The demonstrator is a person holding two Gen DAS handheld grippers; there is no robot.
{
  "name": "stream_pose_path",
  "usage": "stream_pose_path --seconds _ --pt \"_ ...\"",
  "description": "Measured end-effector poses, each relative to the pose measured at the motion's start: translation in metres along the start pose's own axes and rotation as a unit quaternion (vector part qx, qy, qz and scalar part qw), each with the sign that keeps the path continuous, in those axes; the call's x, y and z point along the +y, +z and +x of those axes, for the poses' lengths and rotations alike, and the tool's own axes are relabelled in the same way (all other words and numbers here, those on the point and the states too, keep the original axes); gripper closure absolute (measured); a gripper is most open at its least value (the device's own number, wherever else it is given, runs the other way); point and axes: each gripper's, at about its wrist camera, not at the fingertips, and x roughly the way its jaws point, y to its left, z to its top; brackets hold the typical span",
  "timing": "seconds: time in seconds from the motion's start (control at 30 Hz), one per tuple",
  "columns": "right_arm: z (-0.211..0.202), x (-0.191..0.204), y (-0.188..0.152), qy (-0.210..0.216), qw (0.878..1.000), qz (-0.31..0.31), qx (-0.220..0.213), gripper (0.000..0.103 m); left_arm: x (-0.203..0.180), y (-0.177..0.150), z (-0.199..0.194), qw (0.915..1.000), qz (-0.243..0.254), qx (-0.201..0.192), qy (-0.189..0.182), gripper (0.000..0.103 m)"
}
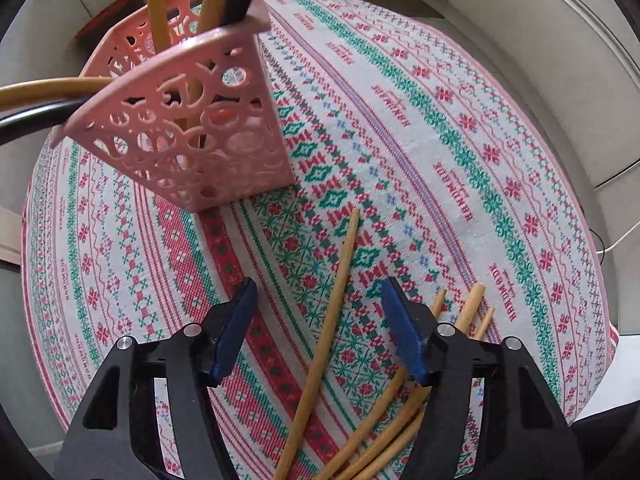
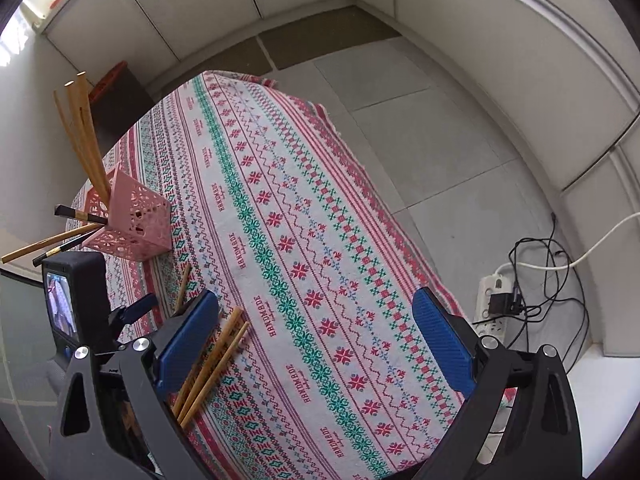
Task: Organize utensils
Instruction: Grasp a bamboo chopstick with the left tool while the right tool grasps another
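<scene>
A pink perforated holder [image 1: 208, 120] stands on the patterned tablecloth [image 1: 440, 128] and holds several bamboo and black chopsticks. It also shows in the right wrist view [image 2: 132, 220] at the far left. My left gripper [image 1: 318, 332] is open and empty, low over the cloth, with one loose bamboo chopstick [image 1: 324, 332] lying between its fingers. Several more loose chopsticks [image 1: 460, 320] lie under its right finger. My right gripper [image 2: 316, 340] is open and empty above the cloth; the loose chopsticks [image 2: 218, 356] lie beside its left finger.
The left gripper body with its small screen [image 2: 72, 300] sits left of my right gripper. The table's right edge drops to a tiled floor with a power strip [image 2: 492, 308] and cables. A dark cabinet [image 2: 120, 96] stands beyond the table.
</scene>
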Motion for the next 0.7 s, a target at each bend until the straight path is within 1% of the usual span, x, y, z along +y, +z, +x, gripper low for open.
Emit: stream_pose_path --seconds 0.07,0.1,0.13,0.17,0.2,0.27,0.3,0.43,0.57,0.67,0.7 --pt "0.005 0.0 -0.001 0.013 1.0 0.008 0.017 0.008 -0.001 0.001 0.001 0.9998 0.003 0.008 -0.016 0.062" --pt "0.008 0.001 -0.002 0.017 1.0 0.009 0.022 0.008 -0.003 0.002 0.001 0.9998 0.007 0.008 -0.017 0.065" --pt "0.011 0.003 -0.004 0.017 0.999 0.01 0.028 0.008 -0.007 0.001 0.0 0.9997 0.013 0.007 -0.018 0.072" --pt "0.015 0.005 -0.006 0.015 0.999 0.01 0.032 0.008 -0.01 0.001 0.0 0.9997 0.016 0.006 -0.02 0.077" --pt "0.02 0.008 -0.009 0.013 0.999 0.009 0.037 0.008 -0.013 -0.001 0.0 0.9996 0.02 0.004 -0.018 0.079" --pt "0.03 0.012 -0.016 0.007 0.999 0.011 0.044 0.008 -0.016 -0.006 -0.001 0.9996 0.024 0.003 -0.016 0.092" --pt "0.034 0.014 -0.02 0.002 0.999 0.012 0.047 0.008 -0.016 -0.01 -0.003 0.9996 0.022 0.002 -0.015 0.096" --pt "0.052 0.021 -0.03 -0.003 0.998 0.016 0.064 0.008 -0.001 -0.029 -0.008 0.9996 0.021 0.005 -0.018 0.097" --pt "0.065 0.024 -0.034 0.017 0.995 0.037 0.092 0.011 0.012 -0.047 -0.015 0.9997 0.016 0.004 -0.015 0.098" --pt "0.074 0.029 -0.038 0.029 0.992 0.044 0.111 0.02 0.025 -0.06 -0.03 0.9997 0.005 -0.009 -0.022 0.098" --pt "0.076 0.032 -0.039 0.031 0.992 0.043 0.116 0.025 0.03 -0.063 -0.038 0.9995 0.0 -0.016 -0.026 0.098"
